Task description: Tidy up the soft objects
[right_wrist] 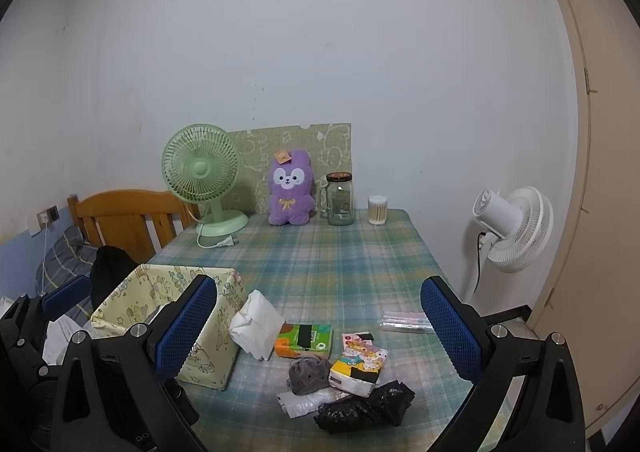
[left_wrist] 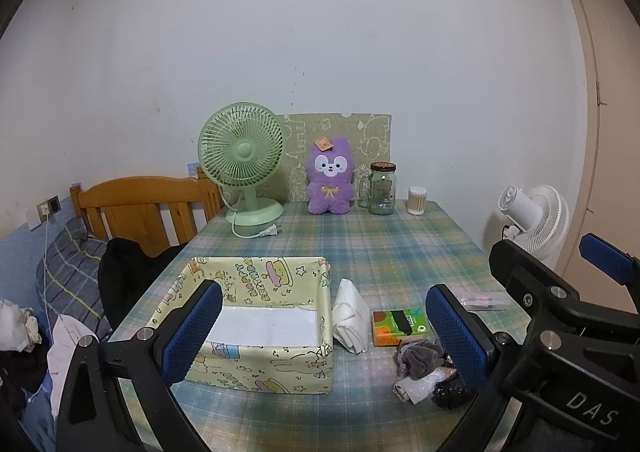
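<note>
A yellow cartoon-print fabric box (left_wrist: 280, 368) stands open on the plaid table, holding only a white liner. To its right lie a white folded cloth (right_wrist: 256, 326), a green-orange tissue pack (right_wrist: 304, 340), a grey fabric piece (right_wrist: 308, 372), a cartoon tissue pack (right_wrist: 360, 364), a white plastic bag (right_wrist: 296, 402) and a crumpled black bag (right_wrist: 368, 408). A purple plush (right_wrist: 290, 188) sits upright at the far edge. My left gripper (left_wrist: 326, 332) hovers open over the box's right half. Above the pile, my right gripper (right_wrist: 320, 328) is open and holds nothing.
A green desk fan (left_wrist: 242, 156), a glass jar (left_wrist: 382, 188) and a cotton swab tub (left_wrist: 417, 201) line the table's far edge. A clear packet (right_wrist: 404, 322) lies at the right. A white floor fan (right_wrist: 512, 228) stands beyond the right edge and a bed (left_wrist: 132, 208) is at the left.
</note>
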Available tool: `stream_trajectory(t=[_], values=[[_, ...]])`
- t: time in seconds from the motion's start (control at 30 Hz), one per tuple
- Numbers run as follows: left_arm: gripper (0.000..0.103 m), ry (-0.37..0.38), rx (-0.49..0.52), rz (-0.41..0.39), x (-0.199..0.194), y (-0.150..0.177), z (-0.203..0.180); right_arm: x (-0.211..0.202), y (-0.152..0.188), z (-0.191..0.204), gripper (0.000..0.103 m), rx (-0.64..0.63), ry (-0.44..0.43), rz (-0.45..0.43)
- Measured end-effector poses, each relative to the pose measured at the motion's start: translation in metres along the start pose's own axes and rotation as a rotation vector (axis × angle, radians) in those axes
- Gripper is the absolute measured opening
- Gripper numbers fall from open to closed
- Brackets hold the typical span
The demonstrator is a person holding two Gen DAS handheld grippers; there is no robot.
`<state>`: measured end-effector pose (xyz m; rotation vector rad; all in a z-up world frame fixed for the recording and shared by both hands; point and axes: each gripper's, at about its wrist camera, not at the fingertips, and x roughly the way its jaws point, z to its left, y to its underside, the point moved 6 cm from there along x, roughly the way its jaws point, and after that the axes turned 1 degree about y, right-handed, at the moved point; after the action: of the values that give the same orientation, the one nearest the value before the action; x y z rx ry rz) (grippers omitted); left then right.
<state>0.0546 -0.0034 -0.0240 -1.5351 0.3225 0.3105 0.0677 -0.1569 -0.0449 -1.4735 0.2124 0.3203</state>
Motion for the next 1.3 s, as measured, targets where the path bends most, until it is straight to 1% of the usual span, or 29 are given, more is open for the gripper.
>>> stream_trajectory(t=[0.2,0.4,1.07,1.3], values=[[0.103,-0.016,0.005,-0.011,-0.0002,-0.0014,-0.0004,0.0002,0.0002,-0.0005,0.103,0.001,0.0,0.002],[0.103,-0.017,0.007,-0.013,0.0003,-0.002,-0.0005,0.0004,-0.0022,0.0002,0.103,0.003,-0.02,0.008],[0.102,0.0,0.012,-0.015,0.0002,-0.0015,-0.006,0.001,-0.003,-0.0015,0.103,0.006,0.001,-0.002],[0.102,-0.005,0.014,-0.018,0.0005,-0.0029,-0.0074,0.0023,-0.0031,-0.0031,0.103,0.005,0.005,-0.007]])
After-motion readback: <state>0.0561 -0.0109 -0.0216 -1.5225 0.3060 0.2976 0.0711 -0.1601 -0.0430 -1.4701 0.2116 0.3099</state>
